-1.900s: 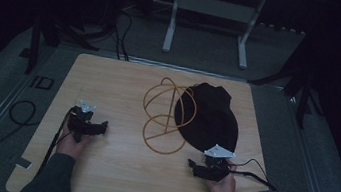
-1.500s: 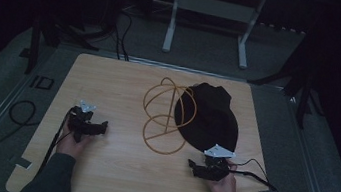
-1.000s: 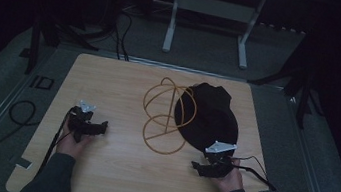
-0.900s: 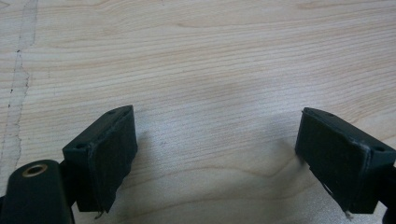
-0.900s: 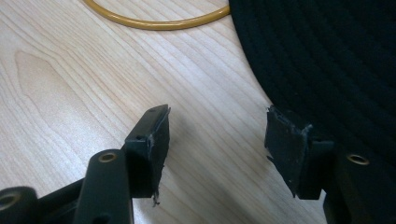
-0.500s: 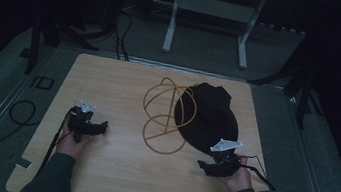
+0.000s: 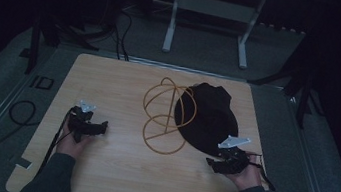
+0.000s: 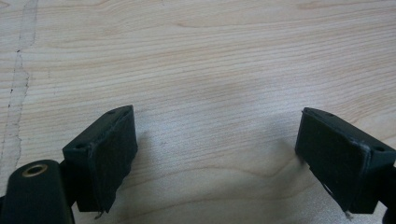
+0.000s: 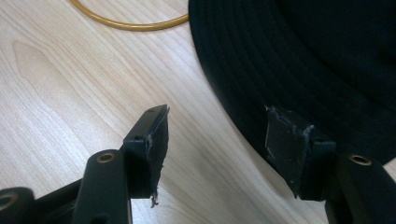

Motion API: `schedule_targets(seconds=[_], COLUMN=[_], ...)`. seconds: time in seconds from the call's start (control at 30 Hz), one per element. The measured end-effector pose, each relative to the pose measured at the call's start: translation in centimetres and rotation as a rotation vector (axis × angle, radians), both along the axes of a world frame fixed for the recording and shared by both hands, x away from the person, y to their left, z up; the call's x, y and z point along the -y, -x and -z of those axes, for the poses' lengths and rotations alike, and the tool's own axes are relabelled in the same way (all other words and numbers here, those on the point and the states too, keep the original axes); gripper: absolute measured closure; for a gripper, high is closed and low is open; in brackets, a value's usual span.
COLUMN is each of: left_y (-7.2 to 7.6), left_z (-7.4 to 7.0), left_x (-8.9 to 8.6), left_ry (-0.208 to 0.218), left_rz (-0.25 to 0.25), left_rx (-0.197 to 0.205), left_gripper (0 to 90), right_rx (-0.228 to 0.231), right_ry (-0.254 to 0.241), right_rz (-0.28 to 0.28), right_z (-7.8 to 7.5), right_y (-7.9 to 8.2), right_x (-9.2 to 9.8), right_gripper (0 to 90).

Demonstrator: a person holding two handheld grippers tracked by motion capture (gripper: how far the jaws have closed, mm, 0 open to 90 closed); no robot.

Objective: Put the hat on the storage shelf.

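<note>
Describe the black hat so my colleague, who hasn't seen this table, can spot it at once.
On the light wooden table, look to the right half, just ahead of the right gripper. There lies a round black fabric brimmed hat, partly overlapping an orange wire loop frame. It is the one dark, soft, solid shape; the frame is thin and see-through.

In the right gripper view the black hat [image 9: 327, 60] runs off the top and right edges, so its crown stays unseen, and the yellow ring [image 9: 128, 23] is clipped at the top, just an arc showing. From above, the hat covers part of the wire frame [image 7: 168, 113], and the room behind the desk [image 7: 113, 168] is too dark to read. The person's forearms are cut off at the bottom edge
</note>
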State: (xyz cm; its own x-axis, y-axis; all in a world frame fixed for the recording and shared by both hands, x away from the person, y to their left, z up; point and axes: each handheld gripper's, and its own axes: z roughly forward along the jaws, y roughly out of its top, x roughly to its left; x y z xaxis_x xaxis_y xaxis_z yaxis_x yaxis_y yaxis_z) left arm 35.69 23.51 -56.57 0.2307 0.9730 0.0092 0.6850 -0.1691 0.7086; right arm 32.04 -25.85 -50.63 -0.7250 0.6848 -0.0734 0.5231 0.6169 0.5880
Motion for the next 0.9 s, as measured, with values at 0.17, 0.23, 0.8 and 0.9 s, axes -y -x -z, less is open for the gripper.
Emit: schedule_targets(seconds=[0.17,0.23,0.8,0.9], left_y=[0.0,0.0,0.0,0.0], left_z=[0.0,0.0,0.0,0.0], left_x=[0.0,0.0,0.0,0.0], left_ry=[0.0,0.0,-0.001,-0.001], left_rz=[0.0,0.0,0.001,0.001], left_rx=[0.001,-0.001,-0.002,-0.001], left_gripper=[13.0,13.0,13.0,13.0], right_rx=[0.008,0.011,0.061,0.055], right_ry=[-0.002,0.001,0.072,0.085], right_rz=[0.022,0.03,0.042,0.051], right_z=[-0.8,-1.1,-4.9,-5.4], right_y=[-0.4,-0.6,-2.7,-3.2], right_x=[0.9,1.4,2.5,2.4], right_gripper=[39.3,39.5,38.9,38.2])
